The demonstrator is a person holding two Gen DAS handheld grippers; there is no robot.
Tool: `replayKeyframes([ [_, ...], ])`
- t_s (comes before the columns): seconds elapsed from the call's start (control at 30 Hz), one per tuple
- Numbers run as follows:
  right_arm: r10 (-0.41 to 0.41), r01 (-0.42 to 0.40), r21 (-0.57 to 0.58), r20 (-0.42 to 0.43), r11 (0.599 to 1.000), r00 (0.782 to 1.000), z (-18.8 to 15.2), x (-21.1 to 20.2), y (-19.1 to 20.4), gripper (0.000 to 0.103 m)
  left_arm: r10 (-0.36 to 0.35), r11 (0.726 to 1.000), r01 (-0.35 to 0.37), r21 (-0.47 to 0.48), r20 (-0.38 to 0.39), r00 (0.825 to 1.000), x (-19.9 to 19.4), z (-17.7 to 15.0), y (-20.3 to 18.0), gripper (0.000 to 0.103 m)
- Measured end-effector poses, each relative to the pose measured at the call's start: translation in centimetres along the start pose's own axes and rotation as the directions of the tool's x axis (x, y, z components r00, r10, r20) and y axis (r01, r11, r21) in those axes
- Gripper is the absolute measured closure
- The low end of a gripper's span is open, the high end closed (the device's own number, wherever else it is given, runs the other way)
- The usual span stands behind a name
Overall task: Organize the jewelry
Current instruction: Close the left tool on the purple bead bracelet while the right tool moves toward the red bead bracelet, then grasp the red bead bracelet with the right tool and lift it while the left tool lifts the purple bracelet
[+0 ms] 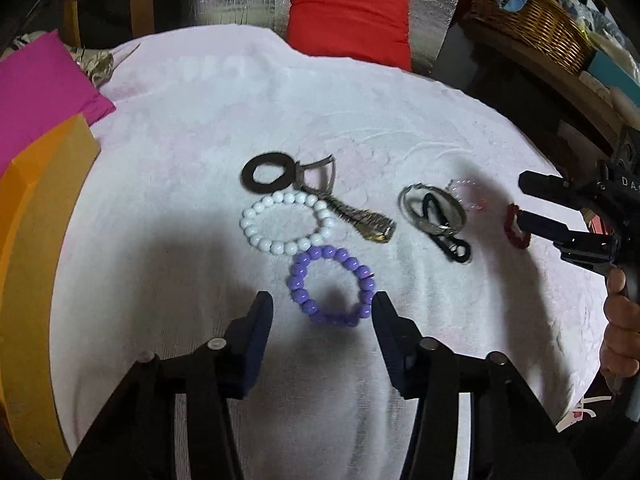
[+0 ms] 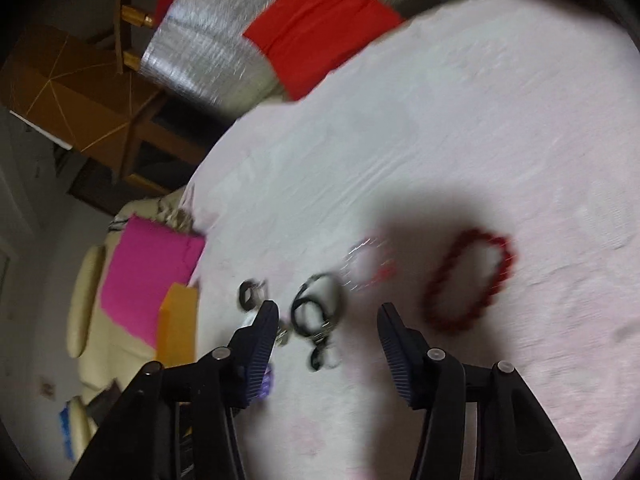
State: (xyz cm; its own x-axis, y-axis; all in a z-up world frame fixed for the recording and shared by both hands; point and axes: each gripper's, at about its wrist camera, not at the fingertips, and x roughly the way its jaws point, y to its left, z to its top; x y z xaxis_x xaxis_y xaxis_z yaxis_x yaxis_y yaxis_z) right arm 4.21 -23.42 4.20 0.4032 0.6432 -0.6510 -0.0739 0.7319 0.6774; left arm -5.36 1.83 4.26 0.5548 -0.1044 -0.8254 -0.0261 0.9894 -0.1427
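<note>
- Left wrist view: your left gripper (image 1: 322, 312) hangs over the cloth (image 1: 200, 120) with its jaws partly apart and nothing held. The purple bracelet (image 1: 332, 286) lies flat between the fingertips; its right rim sits at or just beside the right finger, and I cannot tell if they touch.
- I'd expect the purple bracelet to be light, with hard, slick beads on a stretchy cord. Pinch across one side of the ring, not over the whole loop, or the beads may roll out.
- The white bracelet (image 1: 286, 222) touches the purple bracelet on its far side, so close carefully. The watch (image 1: 360, 220) lies just beyond the purple bracelet, to the right.
- The right gripper (image 1: 524, 208) shows far right of the purple bracelet, its fingers at the red bracelet (image 1: 516, 226); contact is unclear.
- Right wrist view: blurred. Your right gripper (image 2: 328, 312) stands about half open and empty. The red bracelet (image 2: 468, 278) lies just outside its right finger, the black loops (image 2: 316, 312) between the fingers.
- The red bracelet looks soft and light; take one long side.
</note>
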Motion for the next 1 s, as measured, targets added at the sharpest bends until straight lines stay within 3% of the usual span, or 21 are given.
replayKeyframes([
  [0.07, -0.006, 0.006, 0.0, -0.04, 1.0, 0.999, -0.3, 1.3, 0.3, 0.047, -0.012, 1.0, 0.012, -0.001, -0.008, 1.0, 0.5, 0.0, 0.1, 0.061],
  [0.17, 0.021, -0.016, 0.052, -0.089, 0.999, 0.996, -0.5, 3.0, 0.0, 0.047, -0.042, 0.999, 0.042, -0.008, -0.015, 0.999, 1.0, 0.0, 0.1, 0.061],
  [0.4, 0.033, -0.022, 0.144, -0.076, 0.989, 0.997, 0.1, 3.6, -1.3, 0.047, -0.091, 0.996, 0.09, -0.015, -0.013, 0.996, 1.8, -0.1, 0.7, 0.063],
  [0.53, 0.04, -0.026, 0.176, -0.079, 0.984, 0.996, 0.3, 3.9, -1.7, 0.047, -0.115, 0.993, 0.115, -0.016, -0.006, 0.993, 1.9, -0.2, 1.1, 0.093],
  [0.7, 0.039, -0.03, 0.178, -0.046, 0.984, 0.998, 0.6, 3.0, -1.9, 0.047, -0.139, 0.99, 0.14, -0.013, 0.007, 0.99, 1.6, -0.2, 1.1, 0.094],
  [1.0, 0.017, -0.013, 0.184, -0.021, 0.983, 1.0, 0.7, 2.3, -2.5, 0.047, -0.11, 0.993, 0.113, -0.03, 0.067, 0.992, -1.1, -0.1, 1.3, 0.094],
])
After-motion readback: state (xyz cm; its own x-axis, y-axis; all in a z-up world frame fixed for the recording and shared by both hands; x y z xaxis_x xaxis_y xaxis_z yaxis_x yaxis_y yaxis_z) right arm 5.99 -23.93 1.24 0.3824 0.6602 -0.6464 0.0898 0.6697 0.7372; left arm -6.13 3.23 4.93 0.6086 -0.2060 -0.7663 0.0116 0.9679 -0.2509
